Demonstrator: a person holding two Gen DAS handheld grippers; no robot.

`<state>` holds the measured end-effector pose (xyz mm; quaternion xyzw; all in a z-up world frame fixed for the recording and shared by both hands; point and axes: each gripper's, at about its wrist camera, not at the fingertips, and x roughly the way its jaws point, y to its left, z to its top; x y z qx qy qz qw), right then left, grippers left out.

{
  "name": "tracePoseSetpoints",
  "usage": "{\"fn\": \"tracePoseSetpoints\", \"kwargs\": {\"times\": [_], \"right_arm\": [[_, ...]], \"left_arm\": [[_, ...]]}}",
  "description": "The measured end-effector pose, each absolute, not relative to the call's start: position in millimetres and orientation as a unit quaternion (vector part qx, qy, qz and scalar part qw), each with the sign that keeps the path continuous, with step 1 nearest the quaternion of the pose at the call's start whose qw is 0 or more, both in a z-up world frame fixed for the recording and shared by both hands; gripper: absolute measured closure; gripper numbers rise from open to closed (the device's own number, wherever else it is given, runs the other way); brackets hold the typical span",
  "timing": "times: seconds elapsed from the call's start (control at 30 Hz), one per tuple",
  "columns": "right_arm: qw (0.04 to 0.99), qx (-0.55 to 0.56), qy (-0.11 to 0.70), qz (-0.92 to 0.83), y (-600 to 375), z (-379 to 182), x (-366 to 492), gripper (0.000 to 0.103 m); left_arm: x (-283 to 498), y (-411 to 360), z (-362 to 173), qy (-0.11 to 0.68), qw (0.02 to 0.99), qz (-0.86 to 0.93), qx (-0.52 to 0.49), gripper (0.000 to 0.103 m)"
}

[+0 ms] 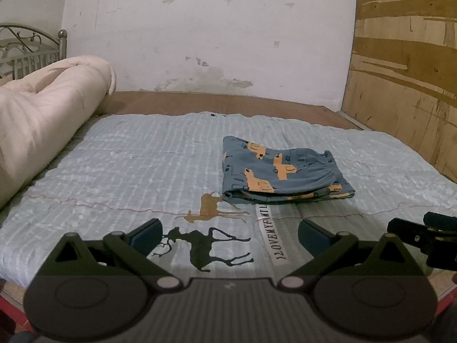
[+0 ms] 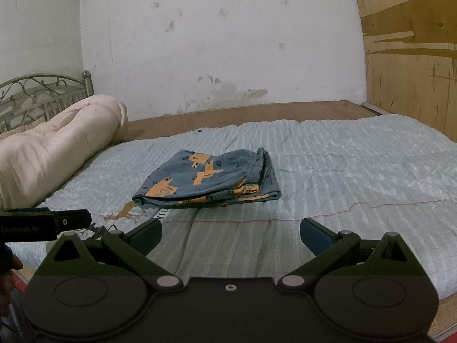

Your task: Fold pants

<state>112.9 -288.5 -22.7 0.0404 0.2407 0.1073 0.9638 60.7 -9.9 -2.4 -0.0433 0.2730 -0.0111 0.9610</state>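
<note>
- We see the bed (image 1: pixel 128 154) spread ahead of both claws, covered by a pale blue quilt (image 2: pixel 342 171), with a brown board edge behind it.
- A cream rolled duvet (image 1: pixel 42 120) lies far off to the left of both claws, against a metal headboard (image 2: pixel 37 91).
- The pants (image 1: pixel 280 171), blue with orange cars, lie folded in a flat stack on the quilt, ahead of the left claw (image 1: pixel 230 233) and slightly to its right; from the right claw (image 2: pixel 231 233) they sit ahead and slightly left (image 2: pixel 208 180).
- Only the left view shows the dark deer print (image 1: pixel 205 245) between our left fingers, the orange deer print (image 1: pixel 211 205) beyond it, and a lettered strip (image 1: pixel 271 231).
- The right view shows just a corner of the orange deer.
- Both claws stand spread wide, holding nothing, apart from the pants.
- Each view catches the other claw at its edge.
</note>
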Motion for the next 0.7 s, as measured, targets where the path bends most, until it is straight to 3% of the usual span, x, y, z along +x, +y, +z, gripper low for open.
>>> {"fn": "tracePoseSetpoints", "kwargs": {"times": [0.7], "right_arm": [[0.957, 0.045, 0.262, 0.112, -292.6, -36.1, 131.2, 0.001]], "left_arm": [[79.0, -9.4, -4.8, 0.285, 0.957, -0.013, -0.05, 0.0]]}}
